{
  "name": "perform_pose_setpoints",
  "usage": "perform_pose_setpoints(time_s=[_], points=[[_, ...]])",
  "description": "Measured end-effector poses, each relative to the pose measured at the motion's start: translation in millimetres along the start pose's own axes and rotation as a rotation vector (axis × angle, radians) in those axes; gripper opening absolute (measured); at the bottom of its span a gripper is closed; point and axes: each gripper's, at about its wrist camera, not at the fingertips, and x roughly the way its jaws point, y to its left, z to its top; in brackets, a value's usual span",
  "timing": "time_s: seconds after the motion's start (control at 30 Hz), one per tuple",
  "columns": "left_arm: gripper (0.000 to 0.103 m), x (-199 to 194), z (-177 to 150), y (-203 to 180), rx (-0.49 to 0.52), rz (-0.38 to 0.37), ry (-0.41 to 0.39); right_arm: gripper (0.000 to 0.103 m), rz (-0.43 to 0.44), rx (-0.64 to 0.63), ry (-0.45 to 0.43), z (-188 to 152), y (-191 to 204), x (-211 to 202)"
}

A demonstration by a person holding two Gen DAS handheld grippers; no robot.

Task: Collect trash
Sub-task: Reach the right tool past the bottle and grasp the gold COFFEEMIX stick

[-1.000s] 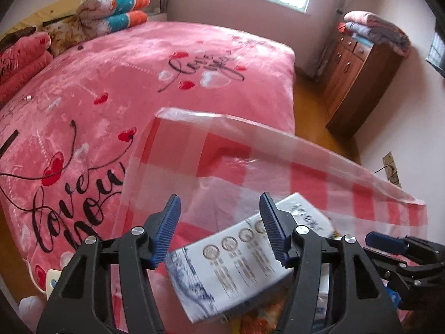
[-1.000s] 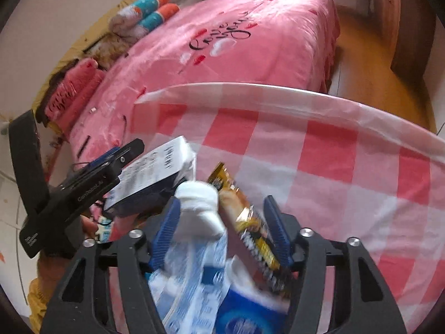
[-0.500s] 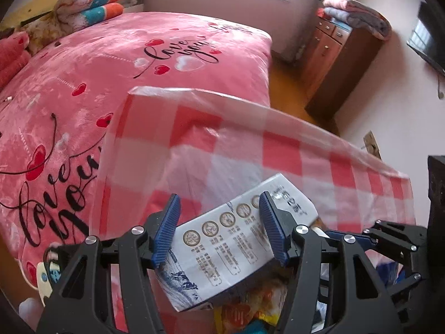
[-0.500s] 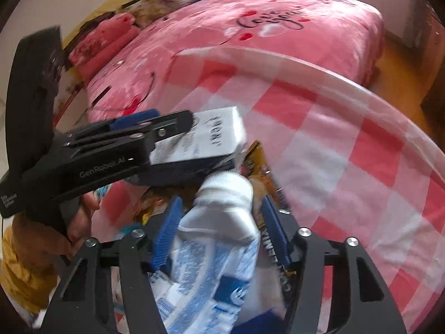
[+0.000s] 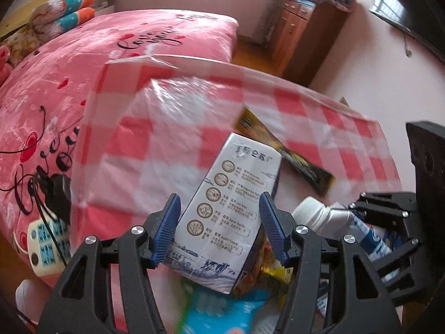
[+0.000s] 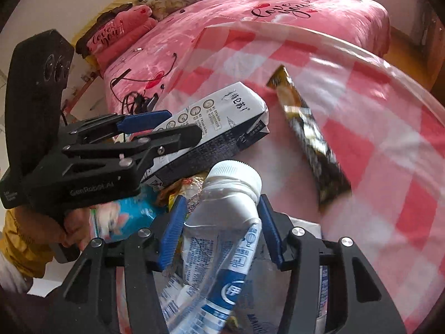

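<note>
My left gripper (image 5: 219,222) is shut on a white milk carton (image 5: 230,194), which points away from me over the open red-and-white checked plastic bag (image 5: 172,128). The right gripper (image 6: 219,222) is shut on a crushed white plastic bottle (image 6: 228,211) with a blue label. In the right wrist view the left gripper (image 6: 167,128) and its carton (image 6: 222,114) sit just left of the bottle. The bottle (image 5: 328,217) also shows at the right of the left wrist view. A brown and gold snack wrapper (image 6: 308,139) lies loose inside the bag.
Beneath both grippers lie more packets, a blue one (image 5: 222,311) and a yellow one (image 5: 275,272). Behind the bag is a bed with a pink blanket (image 5: 111,55). A white power strip (image 5: 47,239) and cables (image 6: 136,100) rest on it. A wooden cabinet (image 5: 306,33) stands by the far wall.
Both grippers have swung across over the bag. The right jaws have narrowed onto the bottle. The snack wrapper has left the bottle's side and lies farther out in the bag.
</note>
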Motion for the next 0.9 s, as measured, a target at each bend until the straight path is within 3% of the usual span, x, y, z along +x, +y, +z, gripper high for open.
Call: perform_pose_setpoints(time_s=[0.17,0.37,0.43,0.5,0.67,0.9], points=[[0.06,-13,-26,-23,0.05,-0.019,0.008,0.054,-0.004,0.018,-0.022,-37,4,-15],[0.062,-24,-40,-40,0.095,-0.021,0.009,0.057,-0.02,0.049,-0.031,-55,0,-32],[0.074,-27,-39,-45,0.122,-0.036,0.007,0.065,-0.031,0.06,-0.062,-52,-5,-41],[0.079,-28,-39,-51,0.161,-0.047,-0.003,0.072,-0.046,0.081,-0.104,-47,-13,-54],[0.079,-17,-39,-60,0.257,-0.004,-0.002,0.072,-0.118,0.125,-0.162,-26,-38,-67],[0.071,-9,-40,-63,0.306,0.07,-0.045,0.072,-0.202,0.12,-0.127,6,-55,-36]])
